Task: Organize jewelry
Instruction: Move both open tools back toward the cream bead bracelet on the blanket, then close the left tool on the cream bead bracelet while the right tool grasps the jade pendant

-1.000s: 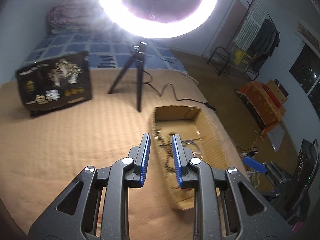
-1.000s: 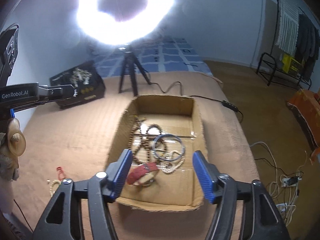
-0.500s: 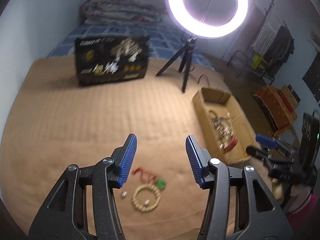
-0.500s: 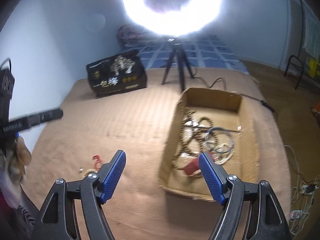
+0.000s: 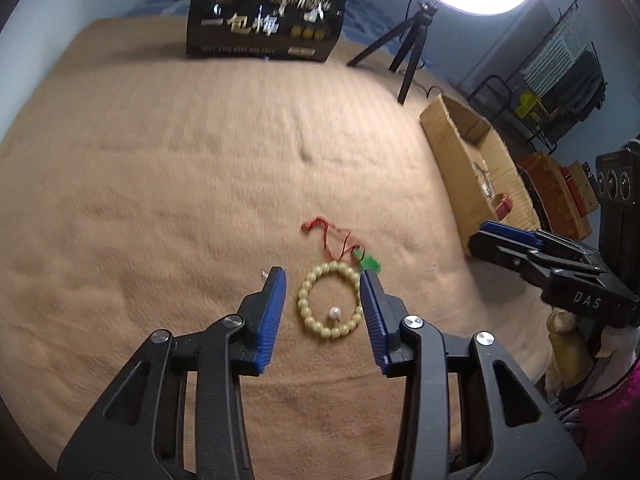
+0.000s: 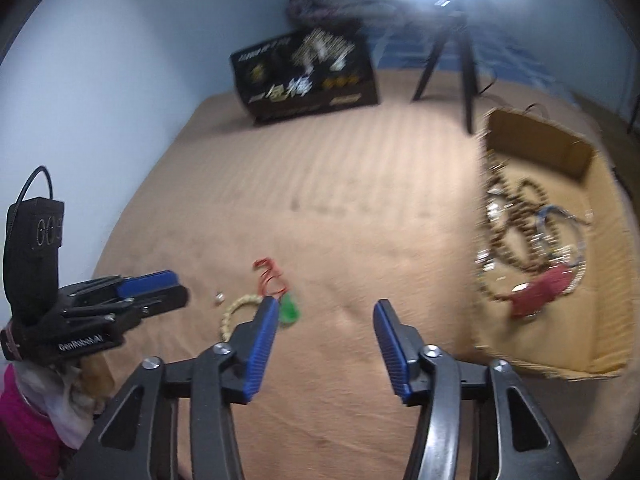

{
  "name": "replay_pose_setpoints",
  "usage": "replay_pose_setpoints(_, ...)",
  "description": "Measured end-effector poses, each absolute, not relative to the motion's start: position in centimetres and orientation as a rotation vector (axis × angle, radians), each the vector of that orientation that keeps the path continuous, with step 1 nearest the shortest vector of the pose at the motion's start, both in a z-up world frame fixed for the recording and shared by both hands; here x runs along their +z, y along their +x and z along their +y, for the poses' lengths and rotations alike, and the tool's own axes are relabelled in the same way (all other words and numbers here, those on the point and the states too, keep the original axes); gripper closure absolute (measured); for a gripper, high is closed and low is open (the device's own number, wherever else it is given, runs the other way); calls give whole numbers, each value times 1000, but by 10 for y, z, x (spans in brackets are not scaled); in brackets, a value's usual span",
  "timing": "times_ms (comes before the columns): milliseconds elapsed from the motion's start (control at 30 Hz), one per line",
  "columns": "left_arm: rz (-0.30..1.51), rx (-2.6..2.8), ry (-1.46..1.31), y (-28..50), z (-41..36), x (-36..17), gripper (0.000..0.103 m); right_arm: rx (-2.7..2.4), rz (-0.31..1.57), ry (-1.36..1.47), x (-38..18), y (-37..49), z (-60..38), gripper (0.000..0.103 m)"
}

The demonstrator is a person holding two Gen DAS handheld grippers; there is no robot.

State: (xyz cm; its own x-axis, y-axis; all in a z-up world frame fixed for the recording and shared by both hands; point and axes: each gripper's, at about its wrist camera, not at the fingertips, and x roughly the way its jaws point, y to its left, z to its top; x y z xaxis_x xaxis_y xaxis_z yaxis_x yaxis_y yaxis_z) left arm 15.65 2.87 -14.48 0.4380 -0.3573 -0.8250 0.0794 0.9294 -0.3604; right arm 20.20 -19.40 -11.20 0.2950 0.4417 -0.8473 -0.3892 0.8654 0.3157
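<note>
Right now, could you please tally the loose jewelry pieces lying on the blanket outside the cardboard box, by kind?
Cream bead bracelet: 1
Red cord with green pendant: 1
Small loose pieces: 2, a pearl-like bead inside the bracelet's ring and a small silvery piece beside it
Total: 4

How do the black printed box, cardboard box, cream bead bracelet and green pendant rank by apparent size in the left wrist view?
1. black printed box
2. cardboard box, seen obliquely, so unsure against the first
3. cream bead bracelet
4. green pendant
</note>
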Motion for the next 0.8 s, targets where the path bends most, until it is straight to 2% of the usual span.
replay_pose_setpoints(67, 1106, -284, -294, 157, 28, -152, 74, 569, 1169, 34, -121, 203, -184, 60)
replay_pose_setpoints(133, 1122, -282, -300, 157, 29, -159, 74, 574, 1189, 16, -130, 205, -176, 63)
replay_pose_setpoints(233, 1157, -285, -335, 160, 31, -172, 80, 577, 1222, 20, -142, 211, -168, 66)
replay_pose_setpoints(533, 1194, -283, -329, 167, 28, -190, 81, 576, 1269, 8, -163, 223, -149, 72)
replay_pose_setpoints(633, 1206, -280, -319, 169, 25, -194, 85, 571, 1276, -12, -167, 224, -144, 74)
replay_pose_setpoints(800, 1215, -275, -304, 170, 22, -198, 85, 569, 1282, -17, -171, 228, -139, 78)
